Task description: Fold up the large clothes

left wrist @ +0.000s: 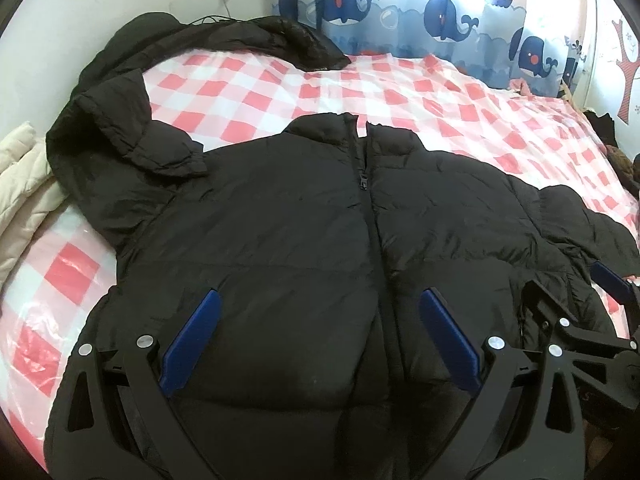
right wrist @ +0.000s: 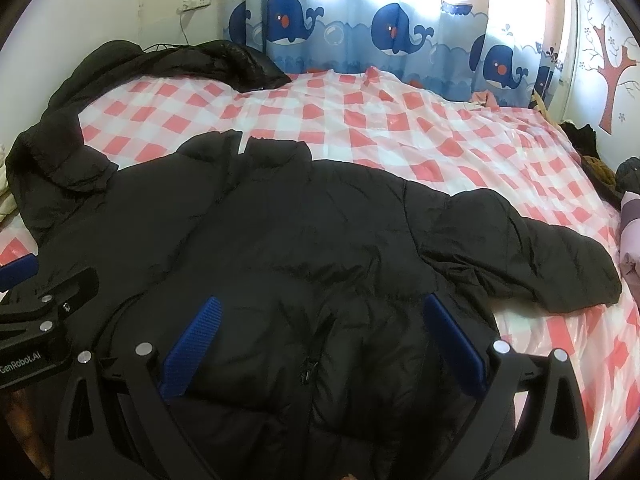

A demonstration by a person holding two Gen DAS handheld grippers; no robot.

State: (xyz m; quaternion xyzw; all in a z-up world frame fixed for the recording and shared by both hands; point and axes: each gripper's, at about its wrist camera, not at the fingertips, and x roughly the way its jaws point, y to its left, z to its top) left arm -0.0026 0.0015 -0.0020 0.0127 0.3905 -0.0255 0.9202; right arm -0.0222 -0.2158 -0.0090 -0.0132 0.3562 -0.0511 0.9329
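A black puffer jacket (left wrist: 280, 232) lies front up on the bed, zipped, collar toward the far side; it also shows in the right wrist view (right wrist: 300, 232). Its left sleeve (left wrist: 132, 136) bends up toward the collar. Its right sleeve (right wrist: 540, 248) stretches out to the right. My left gripper (left wrist: 320, 300) is open over the lower front, astride the zipper (left wrist: 364, 180). My right gripper (right wrist: 320, 308) is open over the jacket's lower right front. Each gripper shows at the edge of the other's view: right gripper (left wrist: 608, 280), left gripper (right wrist: 20, 272).
The bed has a pink-and-white checked cover (left wrist: 360, 88) under plastic. A second black garment (left wrist: 224, 36) lies at the far left corner. A cream quilted garment (left wrist: 20, 184) sits at the left edge. Whale-print curtains (right wrist: 360, 28) hang behind. Dark items (right wrist: 592, 148) lie at the right.
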